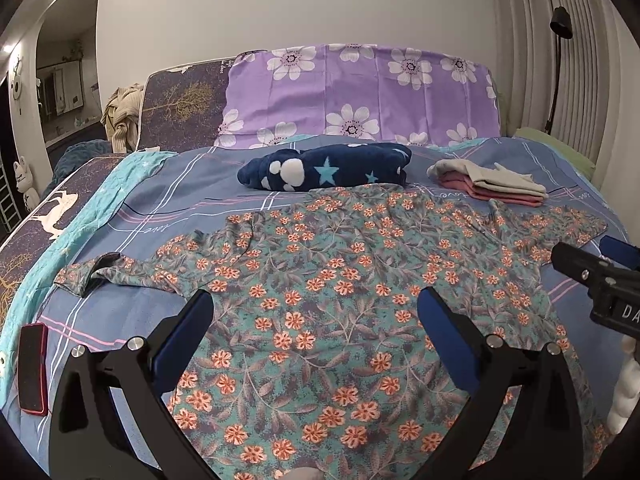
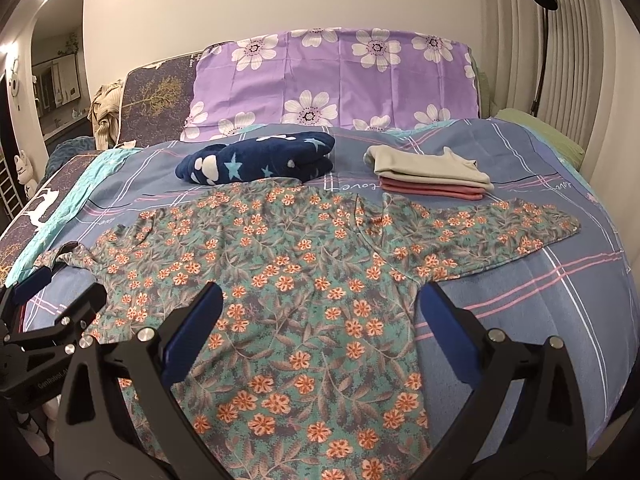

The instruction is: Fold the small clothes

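Note:
A teal floral shirt [image 1: 340, 280] lies spread flat on the bed, both sleeves out to the sides; it also shows in the right wrist view [image 2: 288, 272]. My left gripper [image 1: 316, 304] is open and empty above the shirt's lower left part. My right gripper [image 2: 320, 300] is open and empty above the shirt's lower right part. The right gripper shows at the right edge of the left wrist view [image 1: 592, 264]. The left gripper shows at the left edge of the right wrist view [image 2: 48, 300].
A folded navy star blanket [image 1: 324, 170] and a folded stack of grey and pink clothes [image 1: 492, 184] lie behind the shirt. A red phone [image 1: 32, 368] lies at the bed's left. A purple floral pillow [image 1: 360, 92] stands at the head. A floor lamp [image 1: 560, 24] stands on the right.

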`<action>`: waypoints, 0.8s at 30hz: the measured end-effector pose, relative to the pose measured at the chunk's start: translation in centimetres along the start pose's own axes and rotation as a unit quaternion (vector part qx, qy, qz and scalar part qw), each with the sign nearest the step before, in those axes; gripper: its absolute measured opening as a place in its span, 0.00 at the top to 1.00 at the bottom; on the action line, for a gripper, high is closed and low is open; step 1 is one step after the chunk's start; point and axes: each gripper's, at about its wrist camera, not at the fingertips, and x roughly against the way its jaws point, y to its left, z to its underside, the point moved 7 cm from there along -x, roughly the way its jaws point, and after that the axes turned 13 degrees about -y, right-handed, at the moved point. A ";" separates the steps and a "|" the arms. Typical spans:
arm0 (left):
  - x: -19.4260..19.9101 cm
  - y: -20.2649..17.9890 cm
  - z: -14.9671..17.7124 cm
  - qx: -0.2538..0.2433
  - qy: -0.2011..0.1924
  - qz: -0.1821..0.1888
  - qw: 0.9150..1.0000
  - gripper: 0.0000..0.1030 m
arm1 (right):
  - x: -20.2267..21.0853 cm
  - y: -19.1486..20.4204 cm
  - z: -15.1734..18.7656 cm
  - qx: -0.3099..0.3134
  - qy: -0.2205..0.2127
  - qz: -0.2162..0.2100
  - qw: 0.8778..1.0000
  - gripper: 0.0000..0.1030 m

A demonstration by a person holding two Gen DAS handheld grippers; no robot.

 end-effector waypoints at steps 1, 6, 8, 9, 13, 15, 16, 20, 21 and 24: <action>-0.1 -0.1 0.2 -0.002 0.002 0.001 1.000 0.01 | 0.0 -0.1 0.0 -0.001 0.001 0.001 1.000 0.03; -0.3 0.0 0.8 0.000 0.007 0.001 1.000 0.01 | -0.1 -0.2 0.3 -0.001 0.002 0.002 1.000 0.03; -0.4 0.2 0.9 0.001 0.006 -0.005 1.000 0.01 | -0.2 -0.2 0.3 0.001 0.001 0.004 1.000 0.03; -0.4 0.2 1.0 0.000 0.006 -0.006 1.000 0.01 | -0.2 -0.3 0.3 0.002 0.001 0.005 1.000 0.03; -0.3 0.1 1.0 -0.003 0.005 -0.008 1.000 0.01 | -0.2 -0.3 0.5 0.001 0.002 0.005 1.000 0.03; -0.3 0.1 1.0 -0.005 0.005 -0.008 1.000 0.01 | -0.3 -0.4 0.6 0.001 0.003 0.006 1.000 0.03; -0.3 0.0 1.0 -0.006 0.005 -0.008 1.000 0.01 | -0.3 -0.4 0.6 0.001 0.003 0.006 1.000 0.03; -0.2 -0.1 0.8 -0.009 -0.001 -0.006 1.000 0.01 | -0.3 -0.4 0.7 0.001 0.003 0.006 1.000 0.03; -0.1 -0.2 0.8 -0.009 -0.004 -0.004 1.000 0.01 | -0.3 -0.4 0.7 0.000 0.004 0.005 1.000 0.03; 0.1 -0.3 0.5 -0.012 -0.015 -0.003 1.000 0.01 | -0.4 -0.5 0.9 -0.003 0.007 0.005 1.000 0.03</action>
